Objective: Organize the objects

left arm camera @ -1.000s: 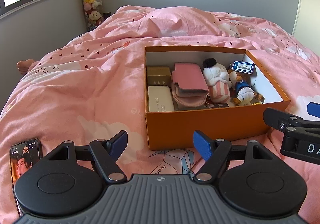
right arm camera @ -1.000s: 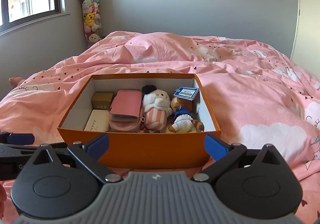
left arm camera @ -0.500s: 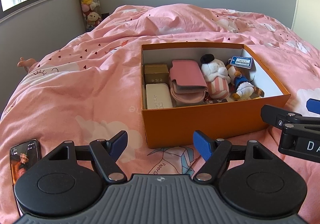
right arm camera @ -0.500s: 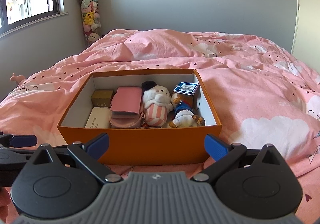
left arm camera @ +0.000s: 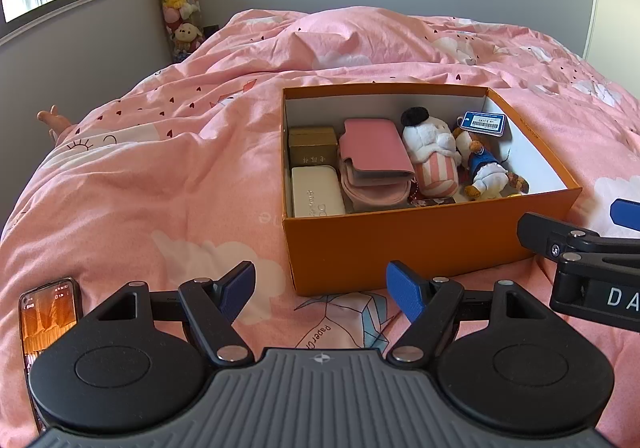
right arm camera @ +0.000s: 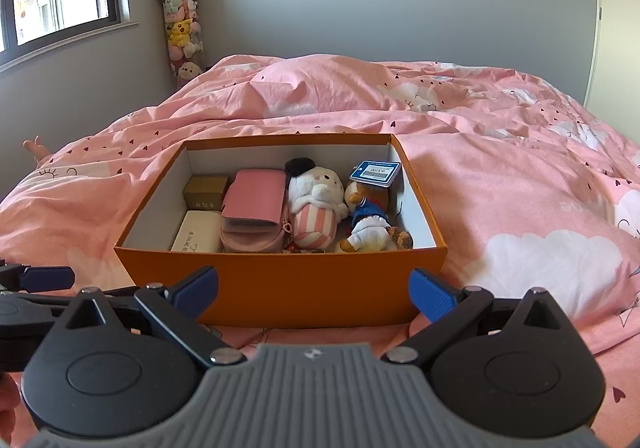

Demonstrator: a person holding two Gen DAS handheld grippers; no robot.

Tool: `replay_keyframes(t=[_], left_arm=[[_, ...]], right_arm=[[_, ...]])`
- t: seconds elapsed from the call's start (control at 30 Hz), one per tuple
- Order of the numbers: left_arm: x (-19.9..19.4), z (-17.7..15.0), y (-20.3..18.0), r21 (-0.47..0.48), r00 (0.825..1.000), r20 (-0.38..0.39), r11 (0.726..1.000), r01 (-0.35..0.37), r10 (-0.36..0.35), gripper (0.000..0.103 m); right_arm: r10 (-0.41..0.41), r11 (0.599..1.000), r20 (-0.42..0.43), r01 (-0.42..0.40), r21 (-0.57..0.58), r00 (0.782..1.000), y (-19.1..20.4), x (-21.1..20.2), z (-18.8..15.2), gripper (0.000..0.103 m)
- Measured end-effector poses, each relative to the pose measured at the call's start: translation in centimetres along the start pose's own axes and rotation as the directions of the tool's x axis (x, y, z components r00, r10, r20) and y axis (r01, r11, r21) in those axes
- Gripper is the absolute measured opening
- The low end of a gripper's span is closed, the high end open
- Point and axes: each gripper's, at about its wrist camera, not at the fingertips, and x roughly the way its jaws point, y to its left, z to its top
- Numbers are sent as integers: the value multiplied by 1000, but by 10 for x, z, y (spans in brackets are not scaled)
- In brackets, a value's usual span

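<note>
An orange box [left arm camera: 420,244] [right arm camera: 280,288] sits on the pink bed. Inside lie a gold box [left arm camera: 313,146], a white case [left arm camera: 317,191], a pink wallet on a pink pouch [left arm camera: 376,152], a striped white plush [left arm camera: 434,156] and a small bear plush with a blue tag [left arm camera: 486,168]. My left gripper [left arm camera: 320,286] is open and empty, just before the box's near left corner. My right gripper [right arm camera: 314,290] is open and empty at the box's near wall.
A phone [left arm camera: 46,318] with a lit screen lies on the duvet at my left gripper's left. A tall tube of plush toys [right arm camera: 182,28] stands in the far corner by the window. The duvet [right arm camera: 520,188] spreads rumpled around the box.
Both grippers have pulled back and risen slightly; the box now looks a little farther away and lower in both views. Both stay open and empty.
</note>
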Motion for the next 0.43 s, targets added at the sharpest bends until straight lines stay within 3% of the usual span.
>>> replay_keyframes(t=[0.43], left_arm=[[-2,-1,0,-8,1000,0,1000,0,0,87]], right_arm=[[-1,1000,-4,1,-3,1000,0,0,-1,101]])
